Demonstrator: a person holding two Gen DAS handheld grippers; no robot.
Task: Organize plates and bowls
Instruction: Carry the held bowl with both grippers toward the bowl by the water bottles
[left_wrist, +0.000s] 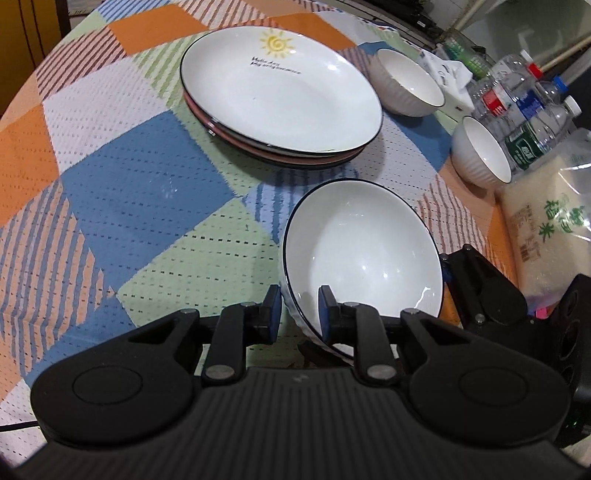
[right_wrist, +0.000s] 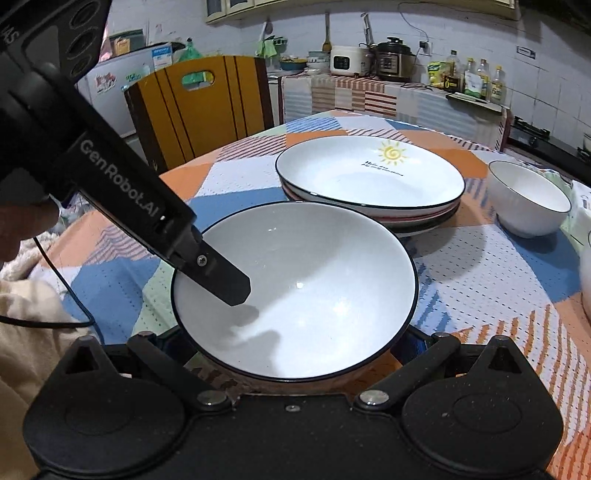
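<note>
A white bowl with a dark rim (left_wrist: 364, 254) is held tilted above the table; it fills the right wrist view (right_wrist: 306, 288). My left gripper (left_wrist: 297, 314) is shut on its near rim, one finger inside and one outside; that finger shows in the right wrist view (right_wrist: 221, 277). My right gripper (right_wrist: 295, 343) is spread wide under the bowl, its fingertips hidden by it. A stack of plates (left_wrist: 280, 92), the top one white with a sun print, lies behind (right_wrist: 369, 173). Two small white bowls (left_wrist: 406, 83) (left_wrist: 480, 151) stand at the right; one shows in the right wrist view (right_wrist: 528, 197).
Water bottles (left_wrist: 524, 107) and a bag of rice (left_wrist: 550, 229) crowd the table's right edge. The patterned tablecloth (left_wrist: 129, 184) covers the round table. A yellow chair back (right_wrist: 199, 107) stands behind the table, with a kitchen counter (right_wrist: 388, 92) beyond.
</note>
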